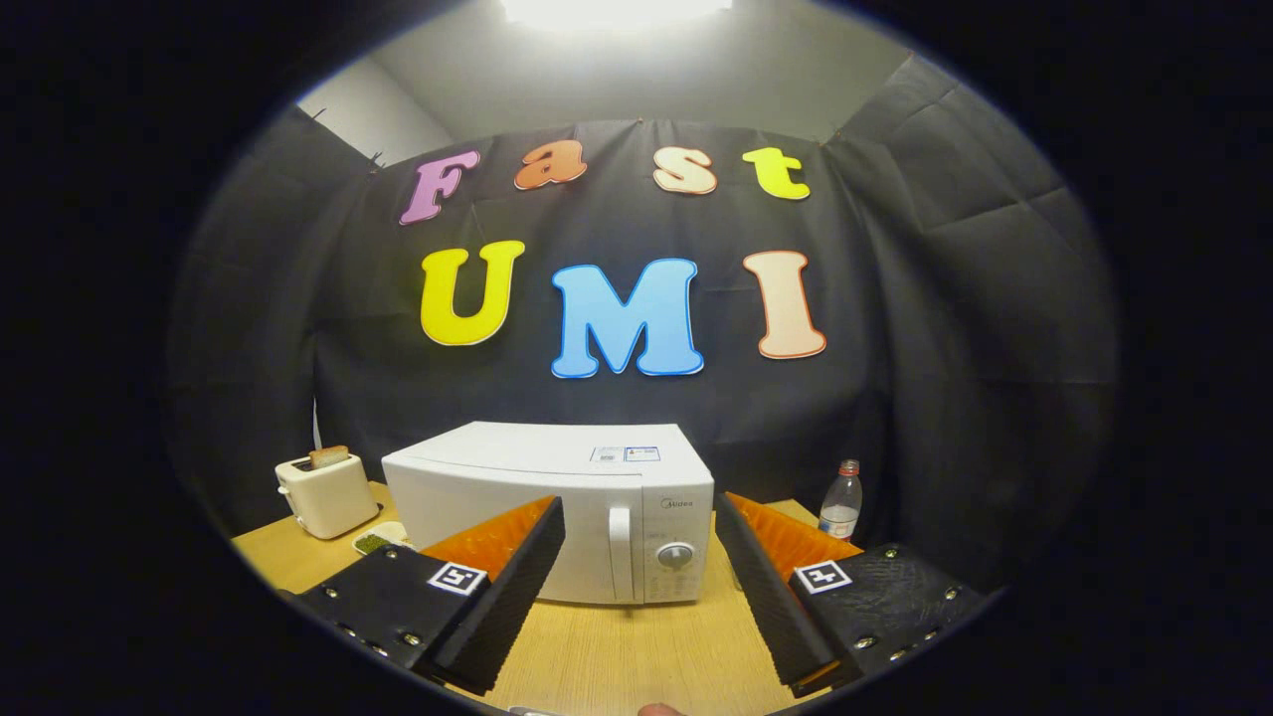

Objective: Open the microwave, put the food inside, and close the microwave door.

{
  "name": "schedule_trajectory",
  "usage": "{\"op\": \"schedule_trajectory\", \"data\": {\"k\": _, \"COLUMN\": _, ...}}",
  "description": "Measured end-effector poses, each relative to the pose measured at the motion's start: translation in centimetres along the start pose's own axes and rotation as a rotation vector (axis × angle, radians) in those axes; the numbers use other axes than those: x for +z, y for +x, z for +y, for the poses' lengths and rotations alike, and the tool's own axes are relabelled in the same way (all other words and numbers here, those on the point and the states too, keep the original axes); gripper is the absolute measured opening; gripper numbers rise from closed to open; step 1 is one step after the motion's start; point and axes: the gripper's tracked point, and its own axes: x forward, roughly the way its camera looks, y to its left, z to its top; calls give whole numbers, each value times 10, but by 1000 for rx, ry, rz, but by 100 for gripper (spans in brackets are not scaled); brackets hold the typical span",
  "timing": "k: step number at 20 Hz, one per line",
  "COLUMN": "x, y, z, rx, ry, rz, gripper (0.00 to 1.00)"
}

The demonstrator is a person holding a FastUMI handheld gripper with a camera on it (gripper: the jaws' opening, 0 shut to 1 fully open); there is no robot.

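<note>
A white microwave (557, 497) stands on the wooden table (636, 646) beyond my fingers, its door shut. Its vertical handle (620, 552) and round dial (675, 555) sit on the right part of the front, seen through the gap between the fingers. My gripper (638, 537) is open, fingers wide apart, nothing between them, some way short of the microwave. A small plate with green food (379, 540) lies on the table left of the microwave, just beyond the left finger and partly hidden by it.
A white toaster (326, 492) with a slice of bread in it stands at the far left of the table. A clear plastic bottle (841, 502) stands right of the microwave. The black cloth wall closes the booth behind.
</note>
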Motion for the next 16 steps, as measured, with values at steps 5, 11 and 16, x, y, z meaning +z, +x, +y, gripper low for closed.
{"op": "schedule_trajectory", "data": {"k": 5, "x": -31, "y": 45, "z": 2, "rx": 19, "ry": -3, "rz": 62, "gripper": 97}}
{"op": "schedule_trajectory", "data": {"k": 11, "x": -72, "y": 93, "z": 1, "rx": 40, "ry": -6, "rz": 144, "gripper": 97}}
{"op": "schedule_trajectory", "data": {"k": 16, "x": -105, "y": 125, "z": -1, "rx": 36, "ry": -12, "rz": 219, "gripper": 94}}
